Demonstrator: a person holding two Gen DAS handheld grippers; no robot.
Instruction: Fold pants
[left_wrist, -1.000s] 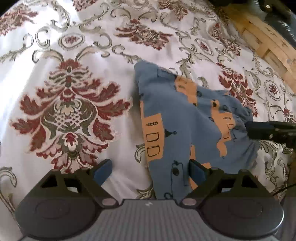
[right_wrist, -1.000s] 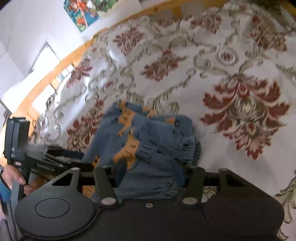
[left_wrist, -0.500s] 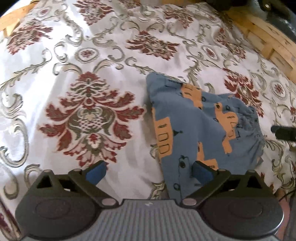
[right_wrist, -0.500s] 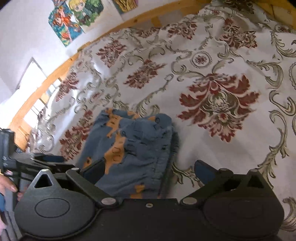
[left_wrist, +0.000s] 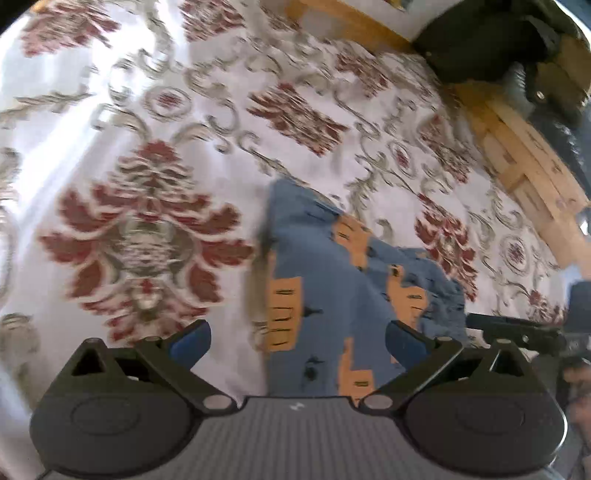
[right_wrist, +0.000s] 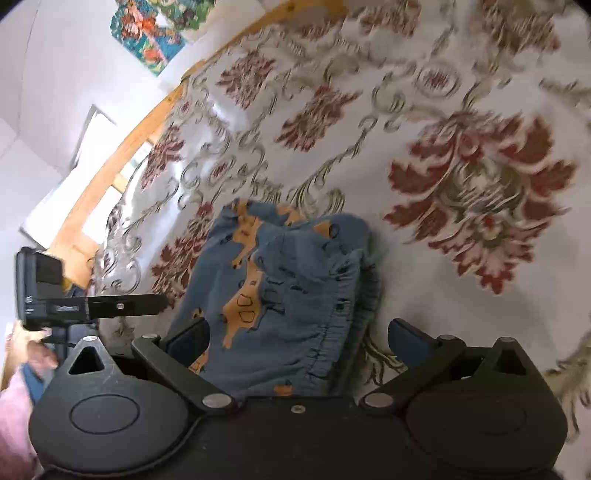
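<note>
The small blue pants (left_wrist: 332, 291) with orange prints lie folded into a compact bundle on the patterned bed cover. In the right wrist view the pants (right_wrist: 288, 288) show their gathered waistband on the right side. My left gripper (left_wrist: 297, 341) hovers open above the near edge of the bundle, nothing between its blue pads. My right gripper (right_wrist: 297, 338) is also open above the waistband end, holding nothing. Each gripper shows in the other's view: the right one (left_wrist: 517, 328) beyond the pants, the left one (right_wrist: 92, 306) at the left.
The white bed cover (left_wrist: 147, 229) with red and grey ornaments spreads all around the pants. A wooden bed frame (left_wrist: 524, 166) runs along the far right, with dark gear (left_wrist: 517, 44) beyond it. A person's hand and pink sleeve (right_wrist: 22, 391) appear at the lower left.
My right gripper opened and let go of the waistband, then drew back. Both grippers have pulled away slightly from the folded pants, which stay in place.
</note>
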